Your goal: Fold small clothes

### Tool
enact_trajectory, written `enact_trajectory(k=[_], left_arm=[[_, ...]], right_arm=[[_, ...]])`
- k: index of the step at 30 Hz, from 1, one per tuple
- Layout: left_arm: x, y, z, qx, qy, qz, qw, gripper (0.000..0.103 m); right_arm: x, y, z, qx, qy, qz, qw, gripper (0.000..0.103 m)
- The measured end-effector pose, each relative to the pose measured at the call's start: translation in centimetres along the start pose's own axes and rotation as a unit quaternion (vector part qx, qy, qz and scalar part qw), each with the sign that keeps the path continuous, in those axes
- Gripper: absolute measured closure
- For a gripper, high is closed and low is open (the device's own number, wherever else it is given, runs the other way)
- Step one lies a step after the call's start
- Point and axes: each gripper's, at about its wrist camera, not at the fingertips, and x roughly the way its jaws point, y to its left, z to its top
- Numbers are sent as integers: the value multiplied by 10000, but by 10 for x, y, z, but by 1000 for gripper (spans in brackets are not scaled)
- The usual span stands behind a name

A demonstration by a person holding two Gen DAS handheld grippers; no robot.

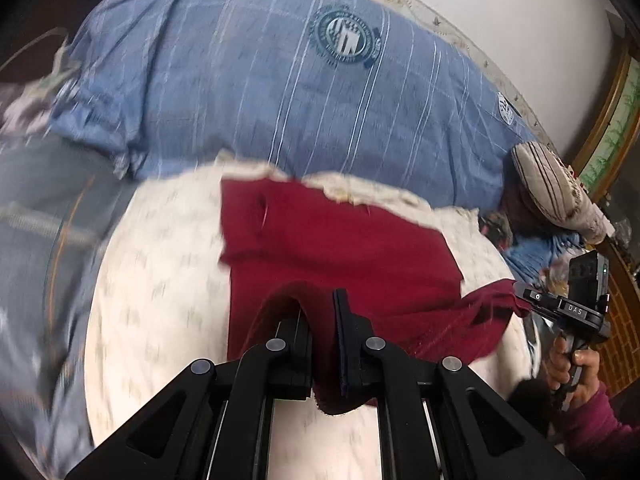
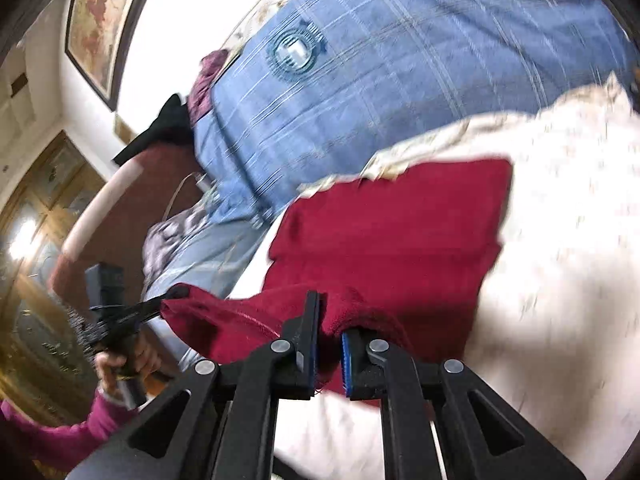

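A small dark red garment (image 1: 344,248) lies on a white patterned pad (image 1: 160,292) on the bed. My left gripper (image 1: 322,320) is shut on the garment's near edge, lifted off the pad. My right gripper (image 1: 524,300) shows at the right, shut on the garment's other corner. In the right wrist view the red garment (image 2: 392,232) spreads ahead; my right gripper (image 2: 330,332) is shut on its near edge and my left gripper (image 2: 168,296) pinches the left corner. The near edge hangs between the two grippers.
A blue striped quilt (image 1: 280,80) with a round crest lies behind the pad. A striped pillow (image 1: 556,188) sits at the right. A framed picture (image 2: 104,12) hangs on the white wall. A wooden cabinet (image 2: 36,240) stands beside the bed.
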Motion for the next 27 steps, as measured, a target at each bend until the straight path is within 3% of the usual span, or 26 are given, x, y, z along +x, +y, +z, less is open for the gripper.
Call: enact_trajectory(k=[8,13,18,22,25,26,27], left_arm=[[105,2,50,222,19,183,9996,95],[183,18,76,-100,249,398,9988,95],[229,33,94,-296,301,415,9982,95],[252,43,102,-433,347,317,9980,94],[267,48,107,-373,558,332,9972,86],[267,48,109,-359,608,352,9969,84],[265,47,111,-362,622,302,9970,80]], right_arm=[[50,-40,55,155,-134,-606,9979,95],[76,-67,78,328,-120,-770,9964,95],[110,-87,92,414,22,-961,9945,96],[130,-104,98,662,82,-828,9943,94],[132,-110,100,777,172,-812,9935,85],[126,-107,100,738,126,-800,9940,74],[117,-105,100,709,5,-802,9943,56]])
